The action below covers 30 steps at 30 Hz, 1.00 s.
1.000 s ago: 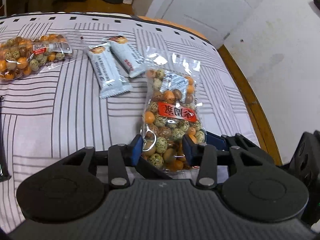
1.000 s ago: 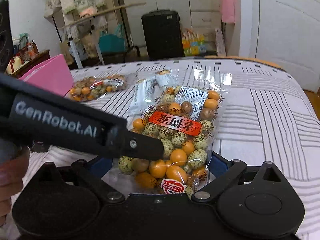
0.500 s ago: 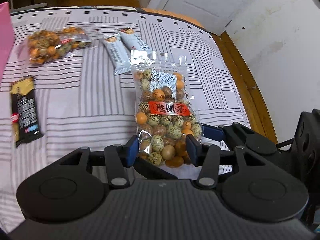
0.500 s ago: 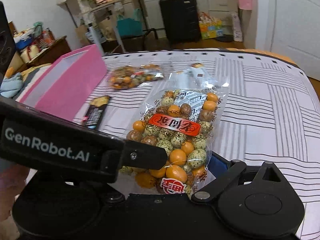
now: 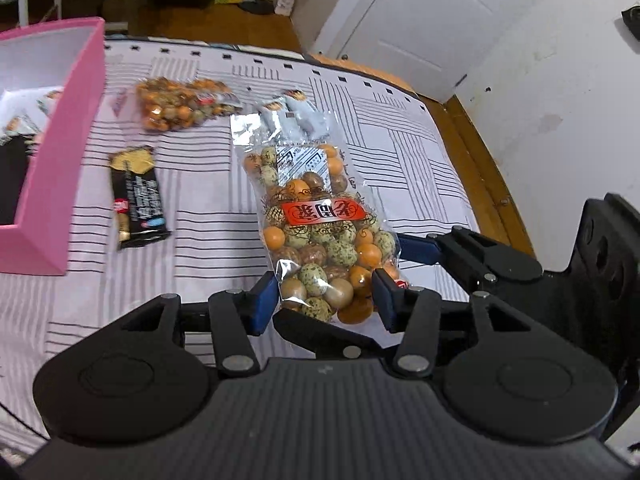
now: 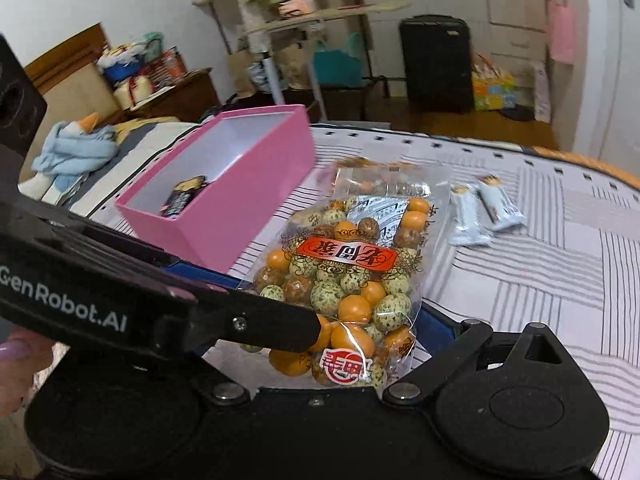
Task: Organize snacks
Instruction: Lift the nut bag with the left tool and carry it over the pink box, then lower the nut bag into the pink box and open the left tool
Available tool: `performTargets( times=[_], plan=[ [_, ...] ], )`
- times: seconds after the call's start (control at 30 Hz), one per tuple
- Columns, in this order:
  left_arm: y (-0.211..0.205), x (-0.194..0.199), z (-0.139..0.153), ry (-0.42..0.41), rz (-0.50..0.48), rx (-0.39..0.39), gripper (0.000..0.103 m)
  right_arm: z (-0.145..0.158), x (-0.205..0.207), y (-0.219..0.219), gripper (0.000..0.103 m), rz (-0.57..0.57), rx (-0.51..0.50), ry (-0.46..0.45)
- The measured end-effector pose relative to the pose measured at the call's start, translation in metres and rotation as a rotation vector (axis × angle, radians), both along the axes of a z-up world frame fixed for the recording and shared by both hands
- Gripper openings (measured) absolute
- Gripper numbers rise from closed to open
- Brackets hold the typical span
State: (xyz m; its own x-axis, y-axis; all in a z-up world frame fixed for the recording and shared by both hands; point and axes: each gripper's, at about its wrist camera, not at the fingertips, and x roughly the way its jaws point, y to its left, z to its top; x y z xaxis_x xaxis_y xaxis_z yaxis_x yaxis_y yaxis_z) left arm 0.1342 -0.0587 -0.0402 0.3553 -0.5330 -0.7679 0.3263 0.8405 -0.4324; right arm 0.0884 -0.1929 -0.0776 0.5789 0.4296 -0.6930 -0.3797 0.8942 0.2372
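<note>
The clear plastic bag of orange, speckled green and brown coated nuts [image 5: 320,240] is clamped at its lower end between the blue-padded jaws of the left gripper [image 5: 325,298], which are set partly apart at the bag's width and have just been opening slightly with the bag between them. The same bag [image 6: 352,280] is seen in the right wrist view between the jaws of the right gripper [image 6: 340,332], whose pads are mostly hidden behind the bag and the left gripper's black arm; whether they press on it cannot be told. The bag is held up off the surface, its red label facing the cameras.

Below it, a bed covered by a white sheet with grey and black line blocks [image 5: 208,240] is seen. On the sheet a black and gold snack bar wrapper [image 5: 138,198] lies near an open pink rectangular cardboard box with a white inside [image 5: 60,152], in which a few small packets rest. Farther off, a second clear bag of coated nuts [image 5: 180,102] and two pale blue-white wrapped bars [image 6: 484,210] lie side by side.

Past the bed's wooden edge [image 5: 476,168], a white panelled door [image 5: 432,20] and a marked white wall are seen. Across the room a black suitcase [image 6: 436,64], a clothes rack and a light blue cloth [image 6: 74,150] are visible.
</note>
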Motion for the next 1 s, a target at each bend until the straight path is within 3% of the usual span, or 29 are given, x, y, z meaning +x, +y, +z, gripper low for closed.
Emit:
performTargets(
  times=[0.33, 0.53, 0.67, 0.83, 1.0],
  plan=[
    [0.048, -0.017, 0.029, -0.054, 0.061, -0.007, 0.048, 0.036, -0.006, 0.048, 0.100, 0.068, -0.065, -0.059],
    [0.094, -0.007, 0.040, -0.098, 0.117, -0.063, 0.048, 0.055, 0.013, 0.091, 0.100, 0.141, -0.136, -0.141],
    [0.125, 0.009, 0.047, -0.127, 0.171, -0.064, 0.048, 0.063, 0.038, 0.118, 0.100, 0.195, -0.120, -0.174],
    [0.165, 0.037, 0.046, -0.144, 0.247, -0.040, 0.048, 0.059, 0.081, 0.155, 0.100, 0.248, -0.076, -0.176],
    [0.204, 0.076, 0.025, -0.114, 0.311, -0.017, 0.049, 0.035, 0.117, 0.185, 0.100, 0.279, -0.038, -0.165]
  ],
)
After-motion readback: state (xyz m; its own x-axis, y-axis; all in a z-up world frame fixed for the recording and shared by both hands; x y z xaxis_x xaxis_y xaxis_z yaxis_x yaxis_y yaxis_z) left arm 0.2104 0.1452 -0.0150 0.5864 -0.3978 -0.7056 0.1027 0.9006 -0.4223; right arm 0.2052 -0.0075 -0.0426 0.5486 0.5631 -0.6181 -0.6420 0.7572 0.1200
